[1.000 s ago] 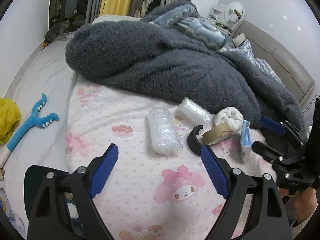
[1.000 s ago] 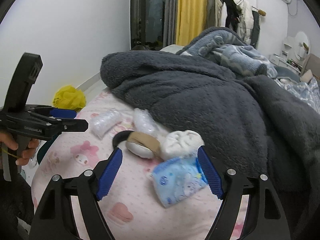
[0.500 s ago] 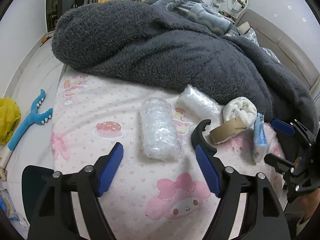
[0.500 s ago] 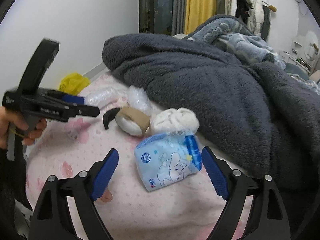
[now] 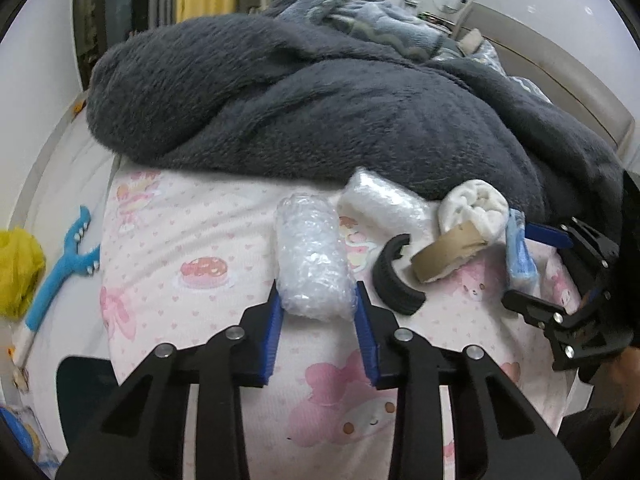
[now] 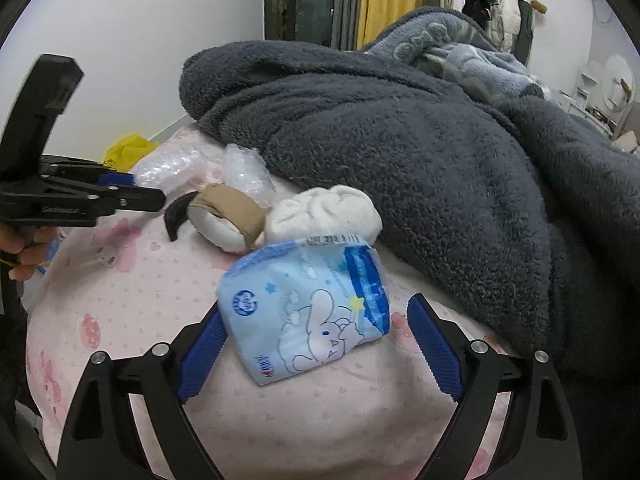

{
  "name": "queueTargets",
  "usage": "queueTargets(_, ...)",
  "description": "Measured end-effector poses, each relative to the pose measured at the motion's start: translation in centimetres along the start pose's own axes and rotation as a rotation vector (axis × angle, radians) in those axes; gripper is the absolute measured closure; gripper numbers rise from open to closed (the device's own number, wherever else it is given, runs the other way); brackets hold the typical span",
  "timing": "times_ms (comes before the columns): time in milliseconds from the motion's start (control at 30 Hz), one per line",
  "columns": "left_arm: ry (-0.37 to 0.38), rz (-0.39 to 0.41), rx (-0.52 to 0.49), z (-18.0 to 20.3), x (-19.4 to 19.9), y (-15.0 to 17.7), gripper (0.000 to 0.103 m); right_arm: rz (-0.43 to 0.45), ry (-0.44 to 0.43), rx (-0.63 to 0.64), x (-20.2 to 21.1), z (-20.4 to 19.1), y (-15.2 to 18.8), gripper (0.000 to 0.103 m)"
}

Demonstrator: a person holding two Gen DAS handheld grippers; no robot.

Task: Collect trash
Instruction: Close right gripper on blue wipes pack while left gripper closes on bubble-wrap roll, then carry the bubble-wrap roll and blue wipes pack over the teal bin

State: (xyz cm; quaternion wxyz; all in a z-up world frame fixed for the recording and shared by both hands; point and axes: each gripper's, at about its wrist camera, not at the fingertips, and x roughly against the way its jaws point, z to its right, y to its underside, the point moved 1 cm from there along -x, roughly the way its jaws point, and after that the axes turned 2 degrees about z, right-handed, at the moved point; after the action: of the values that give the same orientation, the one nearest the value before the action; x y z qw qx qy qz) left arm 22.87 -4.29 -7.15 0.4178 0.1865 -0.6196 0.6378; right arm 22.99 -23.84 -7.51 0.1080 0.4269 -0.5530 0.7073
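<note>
Both grabs are only starting, so the trash pickup is basically at square one imo.

Left gripper point(image 5: 318, 314) has just been closing in and its blue pads now sit against the sides of the bubble-wrap roll point(image 5: 310, 254), center of the left wrist view. Looks like a pinch on the near end of the roll, but it's not lifted; it rests on the pink bedsheet point(image 5: 192, 240).

Right gripper point(image 6: 316, 354) has just been opening wider and is spread wide around the blue tissue pack point(image 6: 308, 312), lower middle of the right wrist view. The left pad is right at the pack's edge (can't tell if it touches), the right pad is clearly apart, so no grip yet.

Still lying on the sheet, nothing collected as far as I can see:
- second bubble-wrap wad point(image 5: 384, 204), just right of the first roll, up against the dark grey blanket point(image 5: 320, 112)
- white rolled cloth point(image 5: 476, 204), right of center
- brown tape roll point(image 5: 448, 248), touching the cloth
- black curved plastic piece point(image 5: 394, 280), just beside the tape

No bin or bag in plain view, tho there's a yellow bag-ish thing point(image 5: 18, 268) at the left edge, on the floor; might be where stuff goes, can't say.

So: two items being grabbed, four more to go, then the drop-off.
</note>
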Motion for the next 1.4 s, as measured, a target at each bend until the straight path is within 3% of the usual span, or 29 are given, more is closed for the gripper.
queueTargets(233, 0.026, 0.040, 0.008, -0.4, 1.1, -0.2, 0.067, -0.009, -0.016, -0.022, -0.9, 0.6, -0.1, 0.013)
queueTargets(267, 0.030, 0.050, 0.009, -0.3, 1.4, -0.2, 0.067, -0.012, -0.021, -0.025, -1.0, 0.6, -0.1, 0.016)
queueTargets(300, 0.031, 0.054, 0.010, -0.3, 1.5, -0.3, 0.067, -0.015, -0.027, -0.027, -1.1, 0.5, -0.2, 0.031)
queueTargets(467, 0.040, 0.089, 0.010, -0.6, 2.7, -0.5, 0.067, -0.050, -0.011, -0.041, -1.1, 0.3, -0.8, 0.036)
queueTargets(667, 0.041, 0.124, 0.015, -1.3, 4.1, -0.4, 0.067, -0.055, 0.059, -0.071, 0.5, 0.5, -1.8, 0.036)
queueTargets(867, 0.025, 0.139, 0.022, -2.5, 5.1, 0.0, 0.067, 0.041, 0.086, -0.193, 2.6, 1.1, -3.7, 0.036)
queueTargets(1067, -0.012, 0.148, 0.021, -4.0, 6.1, 0.6, 0.067, 0.116, 0.043, -0.246, 3.1, -0.8, -6.0, 0.036)
queueTargets(1400, -0.049, 0.140, 0.043, -7.4, 7.5, 2.3, 0.067, 0.141, -0.021, -0.202, 2.0, -6.1, -9.2, 0.036)
